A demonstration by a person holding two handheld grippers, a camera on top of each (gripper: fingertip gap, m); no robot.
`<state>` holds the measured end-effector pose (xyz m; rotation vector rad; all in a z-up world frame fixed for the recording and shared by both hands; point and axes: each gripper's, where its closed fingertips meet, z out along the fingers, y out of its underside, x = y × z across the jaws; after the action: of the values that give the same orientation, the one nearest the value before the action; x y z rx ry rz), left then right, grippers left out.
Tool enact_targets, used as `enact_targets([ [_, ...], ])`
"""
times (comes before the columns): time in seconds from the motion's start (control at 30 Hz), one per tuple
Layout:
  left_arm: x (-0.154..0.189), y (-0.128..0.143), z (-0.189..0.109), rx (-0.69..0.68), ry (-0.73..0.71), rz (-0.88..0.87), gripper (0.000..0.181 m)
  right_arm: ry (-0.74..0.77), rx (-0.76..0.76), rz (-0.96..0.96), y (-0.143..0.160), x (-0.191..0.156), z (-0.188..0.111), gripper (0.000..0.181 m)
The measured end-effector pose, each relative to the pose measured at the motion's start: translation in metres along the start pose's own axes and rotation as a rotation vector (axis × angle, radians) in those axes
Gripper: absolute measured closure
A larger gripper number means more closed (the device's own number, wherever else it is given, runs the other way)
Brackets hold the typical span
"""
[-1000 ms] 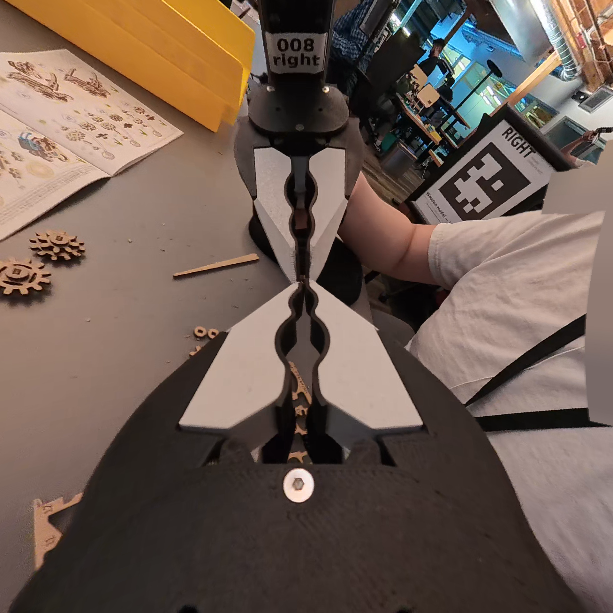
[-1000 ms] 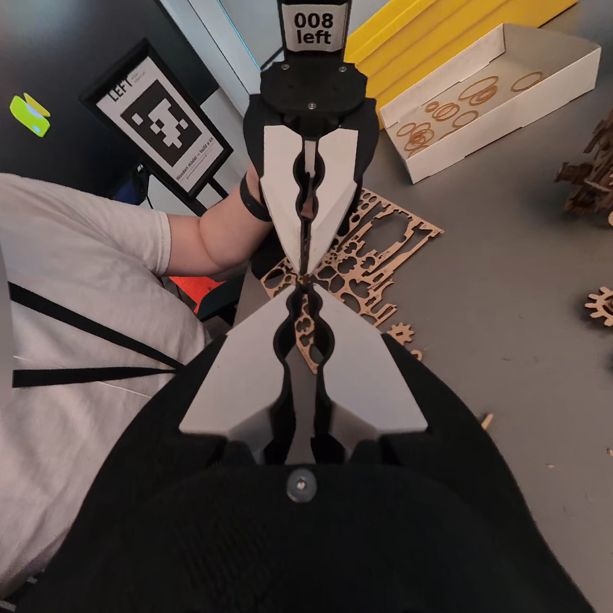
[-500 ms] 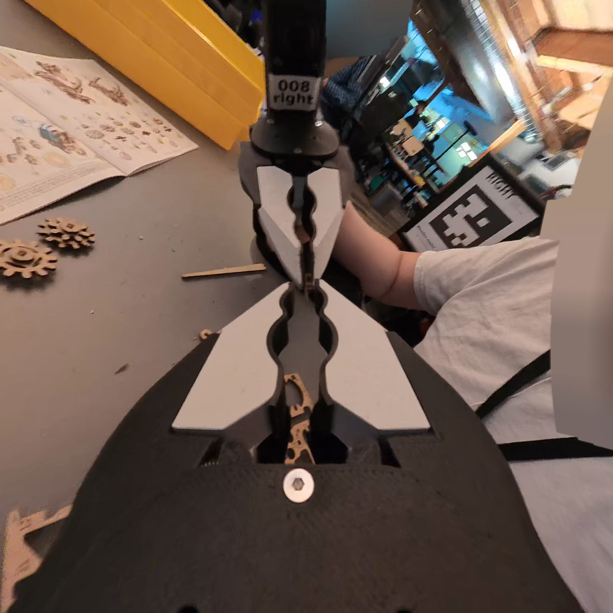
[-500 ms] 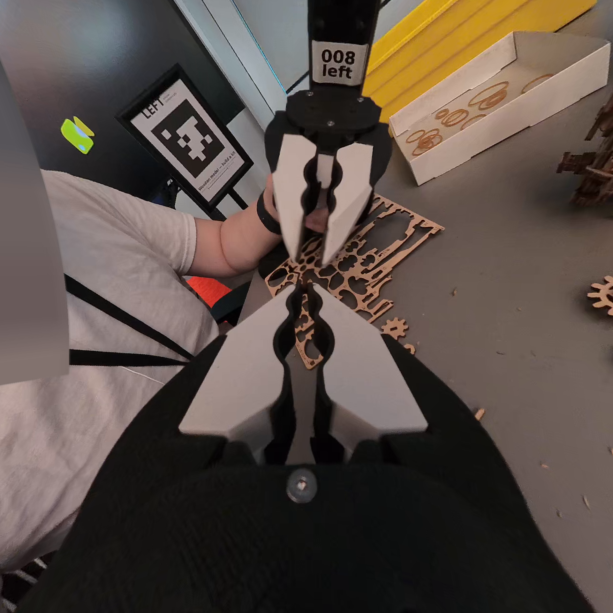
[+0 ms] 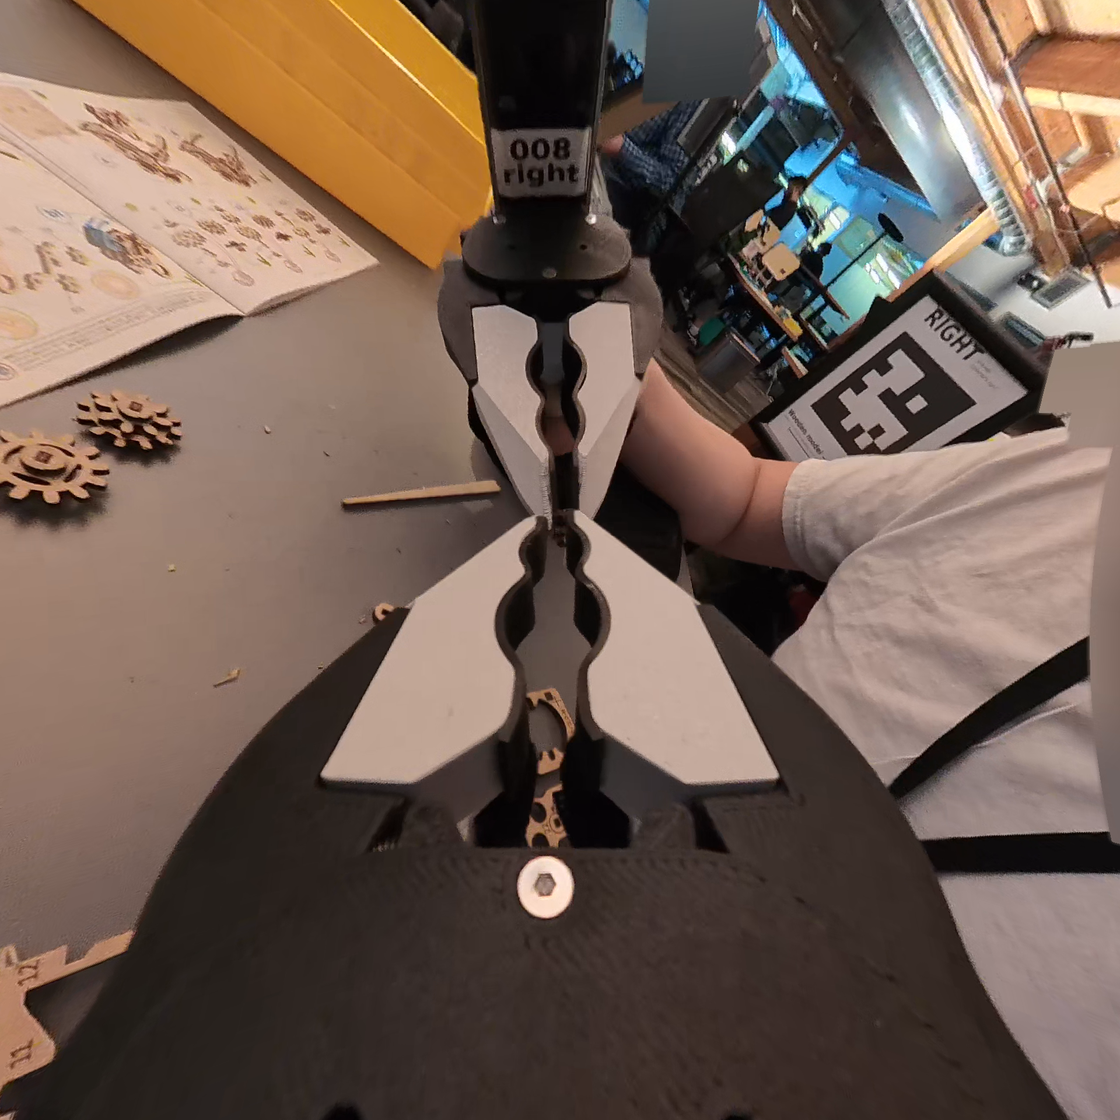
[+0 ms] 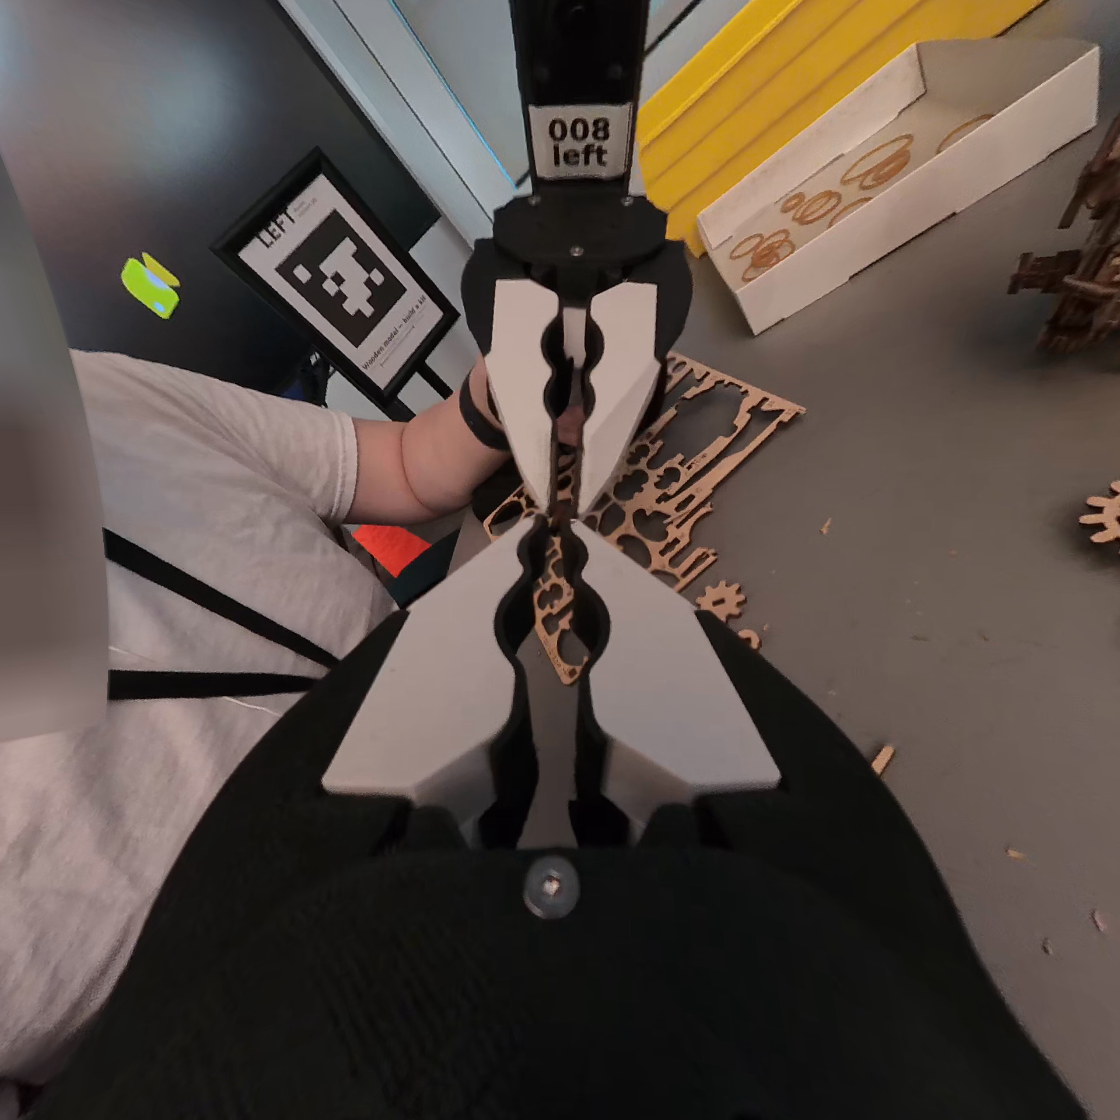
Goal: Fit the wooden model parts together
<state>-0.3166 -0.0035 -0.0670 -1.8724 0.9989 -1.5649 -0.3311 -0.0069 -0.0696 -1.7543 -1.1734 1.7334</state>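
Note:
My two grippers face each other tip to tip above the grey table. In the left wrist view, my left gripper (image 5: 556,524) is nearly closed, pinching a small dark wooden part (image 5: 560,534) at its tips. The right gripper (image 5: 563,506) meets it from above, also closed to a thin gap. In the right wrist view, my right gripper (image 6: 553,524) touches the left gripper (image 6: 557,506) at the same small brown part (image 6: 556,515). Which gripper bears the part I cannot tell. A cut-out wooden sheet (image 6: 666,485) lies on the table under both.
Two wooden gears (image 5: 45,466) (image 5: 128,419), a thin stick (image 5: 421,494), an instruction booklet (image 5: 151,212) and a yellow bin (image 5: 315,91) lie to the left. A white box of rings (image 6: 879,170), a small gear (image 6: 721,600) and a part-built model (image 6: 1085,242) show in the right wrist view. My two grippers' fingertips are within a few centimetres of each other.
Half a second ago the left gripper's tips stood slightly open and apart from the right gripper. Now they have closed in and both grippers meet tip to tip again.

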Motion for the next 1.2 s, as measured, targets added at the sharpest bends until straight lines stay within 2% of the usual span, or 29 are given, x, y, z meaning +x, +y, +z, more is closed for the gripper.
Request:
enact_targets([
  [0.1,-0.004,-0.009,-0.006,0.07,-0.01,-0.043,0.181,0.015,0.053,0.0,-0.009,0.003,-0.003,0.177],
  [0.27,-0.002,-0.018,-0.011,0.154,0.052,-0.128,0.181,0.03,0.069,-0.026,-0.012,0.0,-0.003,0.181],
  [0.37,-0.004,-0.02,-0.011,0.171,0.038,-0.126,0.181,0.017,0.092,0.007,-0.015,0.0,0.0,0.166],
  [0.5,-0.002,-0.024,-0.012,0.195,0.043,-0.125,0.181,0.035,0.112,0.003,-0.017,0.004,0.0,0.18],
  [0.63,-0.002,-0.027,-0.014,0.218,0.042,-0.125,0.181,0.033,0.142,-0.01,-0.021,0.002,0.0,0.181],
  [0.73,-0.005,-0.026,-0.013,0.215,0.007,-0.097,0.181,-0.008,0.159,0.036,-0.023,-0.001,0.001,0.17],
  [0.87,-0.004,-0.026,-0.011,0.223,0.013,-0.111,0.181,0.051,0.17,0.012,-0.025,0.004,0.0,0.181],
  [0.97,0.002,-0.028,-0.012,0.24,0.084,-0.174,0.181,0.058,0.16,-0.055,-0.026,-0.002,0.0,0.181],
  [1.13,0.016,-0.032,-0.015,0.298,0.316,-0.368,0.181,0.085,0.154,-0.267,-0.03,-0.017,0.002,0.181],
  [1.2,0.02,-0.032,-0.015,0.294,0.354,-0.377,0.181,0.107,0.14,-0.335,-0.029,-0.021,0.002,0.181],
])
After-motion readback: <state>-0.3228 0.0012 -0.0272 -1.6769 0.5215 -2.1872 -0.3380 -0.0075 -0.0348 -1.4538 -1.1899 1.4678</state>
